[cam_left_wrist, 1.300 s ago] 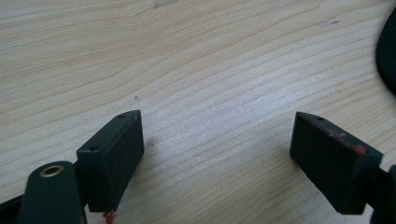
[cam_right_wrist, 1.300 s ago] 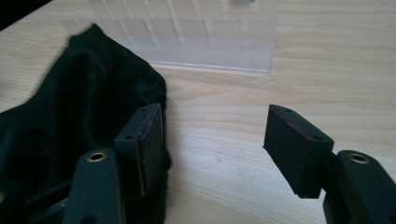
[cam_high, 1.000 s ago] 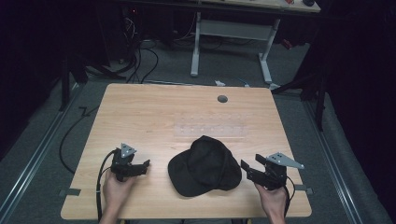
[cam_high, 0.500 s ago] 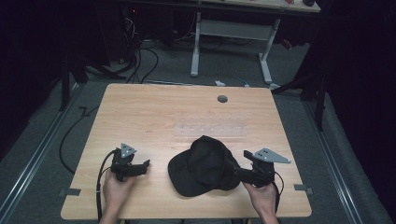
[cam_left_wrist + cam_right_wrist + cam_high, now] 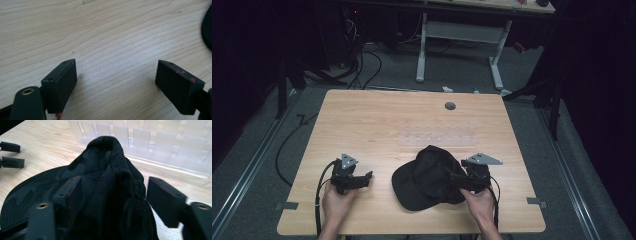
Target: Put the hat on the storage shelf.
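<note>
My right claw sits low and right of centre in the high view, its jaws pushed into the right side of the cap. In the right gripper view the cap bulges up between my two jaws; the jaws have just been closing, yet there is a gap between the right pad and the fabric, and the left pad lies against or just beside the cloth, I cannot tell which. So the jaws stand apart around the crown, not clamped on it. My right hand holds the gripper from below, near the bottom edge of the frame.

The cap lies on the worktop, in the lower middle of the high view, with its brim toward the lower left. Just beyond it, toward the top of the frame, lies a clear slotted rack; in the right gripper view this rack runs across the top, behind the cap's peak.

My left claw is at the lower left of the high view, well apart from the cap, held by my left hand. In the left gripper view its jaws are wide apart over bare wood, and the cap's edge shows at the right border. In the right gripper view the left claw shows at the upper left.
</note>
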`<state>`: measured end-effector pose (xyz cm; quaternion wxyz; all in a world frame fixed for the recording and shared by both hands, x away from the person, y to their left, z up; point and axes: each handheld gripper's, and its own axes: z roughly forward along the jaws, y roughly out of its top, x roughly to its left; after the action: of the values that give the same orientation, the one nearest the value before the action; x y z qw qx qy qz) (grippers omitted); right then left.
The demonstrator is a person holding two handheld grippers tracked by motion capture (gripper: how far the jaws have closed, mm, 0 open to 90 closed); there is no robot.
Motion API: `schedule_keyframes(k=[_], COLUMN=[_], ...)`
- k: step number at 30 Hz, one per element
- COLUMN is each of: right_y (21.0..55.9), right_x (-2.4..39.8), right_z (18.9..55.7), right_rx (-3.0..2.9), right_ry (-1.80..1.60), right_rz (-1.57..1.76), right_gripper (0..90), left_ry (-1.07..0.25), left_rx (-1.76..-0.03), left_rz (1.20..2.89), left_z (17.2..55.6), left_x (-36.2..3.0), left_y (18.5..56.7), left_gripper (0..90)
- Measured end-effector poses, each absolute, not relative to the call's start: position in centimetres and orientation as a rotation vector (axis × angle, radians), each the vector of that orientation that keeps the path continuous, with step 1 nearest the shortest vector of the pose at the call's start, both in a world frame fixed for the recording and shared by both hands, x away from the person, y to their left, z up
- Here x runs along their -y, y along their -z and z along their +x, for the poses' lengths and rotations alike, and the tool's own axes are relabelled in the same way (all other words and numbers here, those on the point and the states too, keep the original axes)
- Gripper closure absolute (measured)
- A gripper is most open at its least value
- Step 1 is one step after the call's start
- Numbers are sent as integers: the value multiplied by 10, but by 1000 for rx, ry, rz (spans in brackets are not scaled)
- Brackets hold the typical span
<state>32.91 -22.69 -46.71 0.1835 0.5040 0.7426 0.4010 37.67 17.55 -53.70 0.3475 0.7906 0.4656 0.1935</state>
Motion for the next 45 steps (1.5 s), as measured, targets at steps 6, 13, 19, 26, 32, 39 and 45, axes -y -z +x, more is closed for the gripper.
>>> schedule_keyframes(k=[6, 13, 19, 26, 32, 39, 45], right_y=[473, 477, 481, 475, 466, 452, 442], right_x=[225, 223, 226, 229, 234, 240, 242], right_z=[332, 332, 334, 330, 325, 320, 317], right_rx=[-2108, -2114, -2126, -2120, -2106, -2093, -2084], right_ry=[-1127, -1076, -1057, -1111, -1155, -1214, -1272], right_rz=[1447, 1426, 1434, 1386, 1313, 1206, 1144], right_gripper=[542, 705, 794, 838, 840, 840, 840], left_ry=[-503, -502, -511, -502, -433, -385, -299], left_rx=[-1208, -1213, -1229, -1221, -1195, -1061, -943], left_rz=[2050, 2049, 2039, 2047, 2044, 2028, 2011], left_z=[377, 377, 377, 376, 373, 362, 356], left_x=[-175, -175, -173, -174, -175, -165, -151], left_y=[537, 537, 537, 536, 532, 515, 497], left_gripper=[180, 180, 179, 199, 232, 232, 227])
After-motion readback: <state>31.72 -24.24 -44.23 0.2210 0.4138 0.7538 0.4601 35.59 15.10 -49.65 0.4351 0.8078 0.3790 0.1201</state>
